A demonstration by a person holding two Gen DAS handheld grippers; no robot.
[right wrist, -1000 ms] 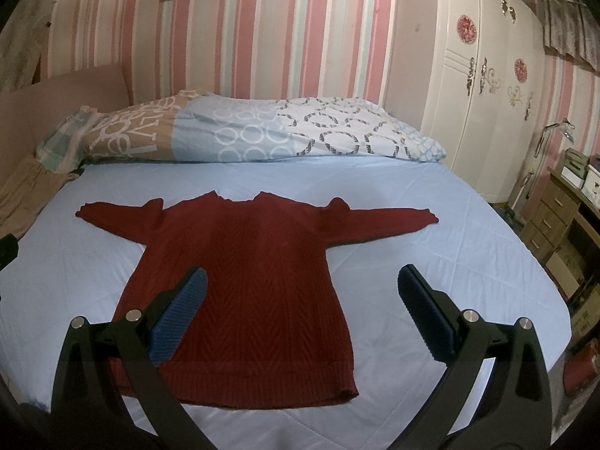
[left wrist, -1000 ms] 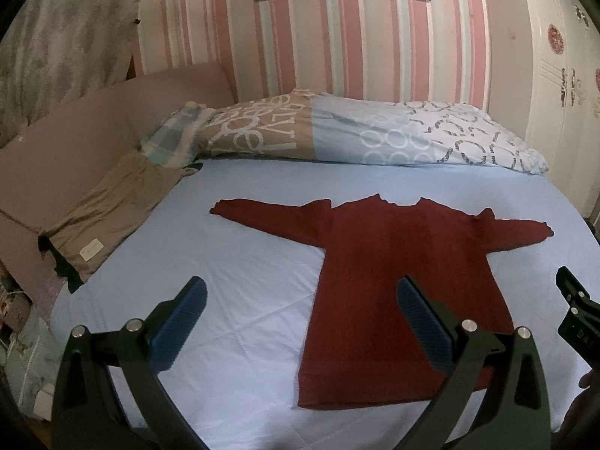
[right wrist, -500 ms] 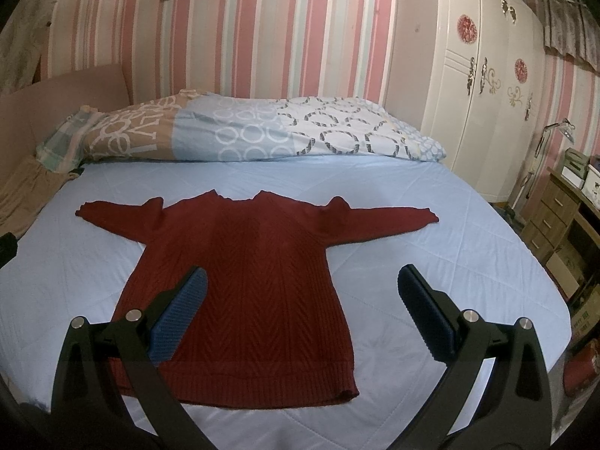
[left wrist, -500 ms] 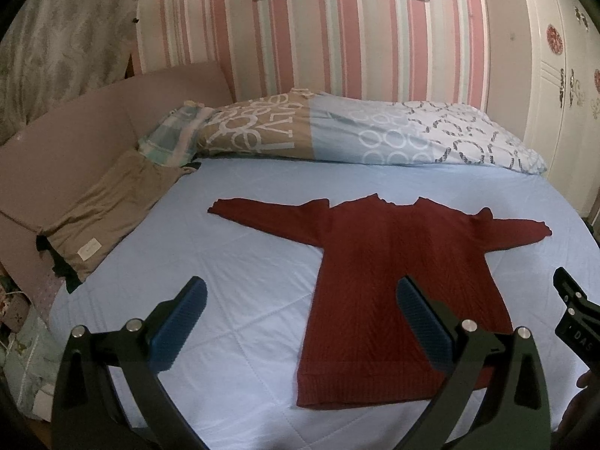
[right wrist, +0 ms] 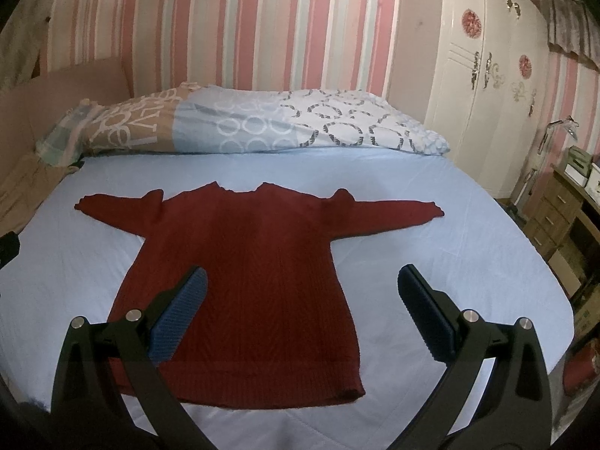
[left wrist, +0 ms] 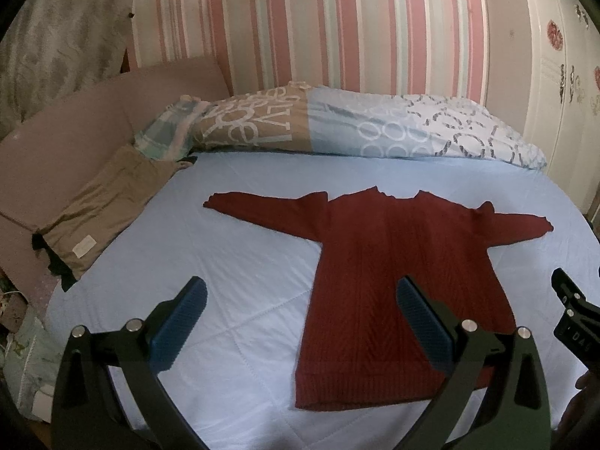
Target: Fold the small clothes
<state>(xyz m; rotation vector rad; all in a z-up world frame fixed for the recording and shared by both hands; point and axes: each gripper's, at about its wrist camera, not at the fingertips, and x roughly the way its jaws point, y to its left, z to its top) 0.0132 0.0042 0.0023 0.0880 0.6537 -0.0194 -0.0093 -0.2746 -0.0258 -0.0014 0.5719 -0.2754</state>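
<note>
red knit sweater point(left wrist: 397, 273) point(right wrist: 243, 273) lies flat on the blue sheet point(left wrist: 232, 262), sleeves spread wide, neck toward the pillows point(left wrist: 337, 131). my left tongs point(left wrist: 300, 318) hover over its hem side with fingers spread, holding nothing. my right tongs point(right wrist: 300, 315) hang released too, above the sweater's lower right. tan cloth point(left wrist: 101, 206) sits folded by the headboard.
</note>
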